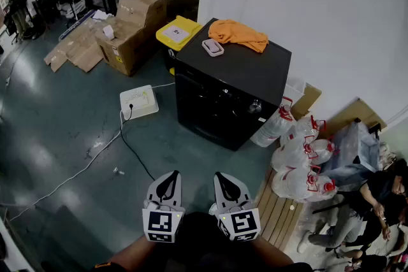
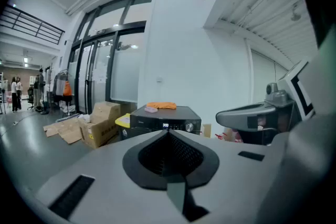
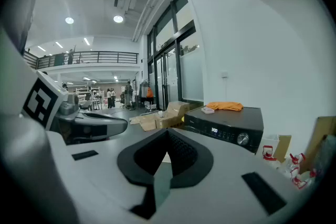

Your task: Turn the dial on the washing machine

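Cardboard boxes (image 1: pixel 131 28) are lying on the floor at the left. The left gripper (image 1: pixel 169 176) and right gripper (image 1: pixel 224 176) are hovering side by side, both clenched on nothing. They are well apart from the black washing machine (image 1: pixel 236 83). Its dial (image 1: pixel 255 106) is sitting untouched at the front panel's right end, and 1 orange cloth (image 1: pixel 239 34) is lying on top.

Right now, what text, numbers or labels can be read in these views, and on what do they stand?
"300": lit digits on the washing machine display.
Yellow bin's white label: too small to read.
Markings on the cardboard box: too small to read.
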`<state>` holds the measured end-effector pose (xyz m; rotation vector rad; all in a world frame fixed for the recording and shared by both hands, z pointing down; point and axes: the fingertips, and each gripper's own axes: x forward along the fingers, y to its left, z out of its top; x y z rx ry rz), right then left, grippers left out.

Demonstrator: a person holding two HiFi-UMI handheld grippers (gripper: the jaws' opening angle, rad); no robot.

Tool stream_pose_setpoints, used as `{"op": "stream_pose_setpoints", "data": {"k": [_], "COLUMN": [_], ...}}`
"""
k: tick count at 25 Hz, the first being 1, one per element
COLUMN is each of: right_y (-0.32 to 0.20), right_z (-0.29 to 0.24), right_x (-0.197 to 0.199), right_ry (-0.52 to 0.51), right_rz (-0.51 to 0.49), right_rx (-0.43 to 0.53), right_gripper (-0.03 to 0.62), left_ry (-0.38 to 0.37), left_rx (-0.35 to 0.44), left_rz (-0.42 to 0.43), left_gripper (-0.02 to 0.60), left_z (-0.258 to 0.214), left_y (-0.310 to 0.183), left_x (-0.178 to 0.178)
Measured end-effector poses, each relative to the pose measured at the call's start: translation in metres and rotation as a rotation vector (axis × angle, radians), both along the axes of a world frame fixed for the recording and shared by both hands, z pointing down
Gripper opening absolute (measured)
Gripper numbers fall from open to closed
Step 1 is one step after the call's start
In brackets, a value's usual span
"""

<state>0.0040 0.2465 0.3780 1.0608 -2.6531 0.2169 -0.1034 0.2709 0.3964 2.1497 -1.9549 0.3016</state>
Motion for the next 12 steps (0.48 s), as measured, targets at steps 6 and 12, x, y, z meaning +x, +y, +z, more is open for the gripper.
{"op": "stream_pose_setpoints", "data": {"k": [6,12], "right_y": [0.004,0.0041], "right_z": [-0.0005,-0.0024], "right_x": [-0.0024,-0.0016], "right_ry": [-0.007,-0.016], "right_rz": [0.005,0.039], "right_rx": [0.009,0.011], "right_gripper": [0.014,0.014], "left_ry": [-0.003,-0.002], "left_rx": [0.007,0.014], "left_rz": [0.005,0.009], "left_gripper": [0.011,0.011], "left_z": [-0.001,-0.003], "left_y": [0.0039,0.0073], "left_x": [-0.0013,-0.0056]}}
